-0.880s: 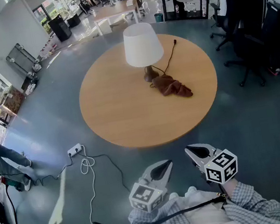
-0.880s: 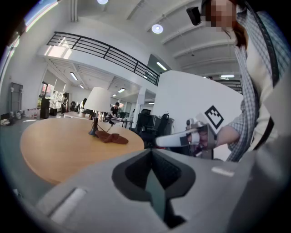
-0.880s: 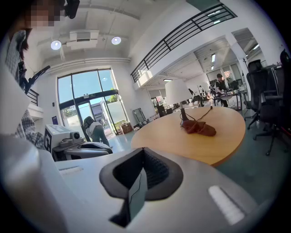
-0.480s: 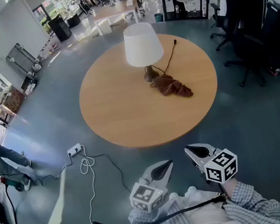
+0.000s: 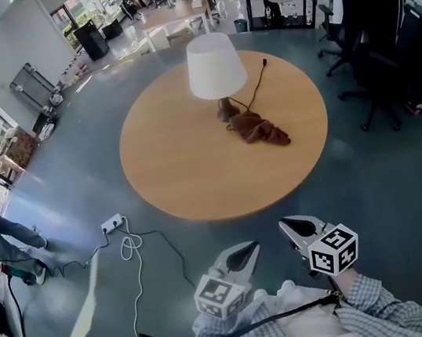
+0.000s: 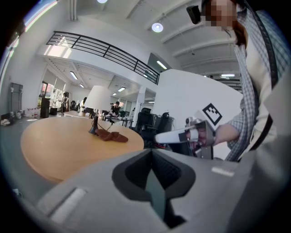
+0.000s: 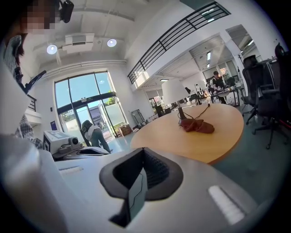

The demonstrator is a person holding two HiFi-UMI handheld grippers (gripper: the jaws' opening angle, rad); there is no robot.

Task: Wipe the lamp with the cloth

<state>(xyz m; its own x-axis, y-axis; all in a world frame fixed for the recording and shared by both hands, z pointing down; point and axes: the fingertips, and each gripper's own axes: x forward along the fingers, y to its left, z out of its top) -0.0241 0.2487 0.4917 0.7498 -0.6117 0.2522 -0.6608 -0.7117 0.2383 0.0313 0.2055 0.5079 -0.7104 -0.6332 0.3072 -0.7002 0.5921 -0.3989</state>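
left gripper [image 5: 248, 250] and right gripper [image 5: 288, 226] are closed, empty, well short of the round wooden desk [image 5: 187, 167]. crumpled brown cloth [image 5: 259, 129] beside the white-shaded lamp [image 5: 215, 66] looks soft, light; pinch a raised fold.

— Where are the two grippers?
— Low in the head view, close in front of the person's chest. The left gripper [image 5: 246, 253] and the right gripper [image 5: 294, 228] lie side by side without touching. Their tips point forward and slightly down.
— And the jaws?
— Each gripper view shows its pair closed together with nothing between them.
— The arms?
— The checked sleeve [image 5: 380, 305] of the right arm runs back from the right marker cube [image 5: 333, 250]. The left marker cube [image 5: 220, 295] sits nearer the body. In the left gripper view the right hand [image 6: 223, 134] grips the right gripper's rear.
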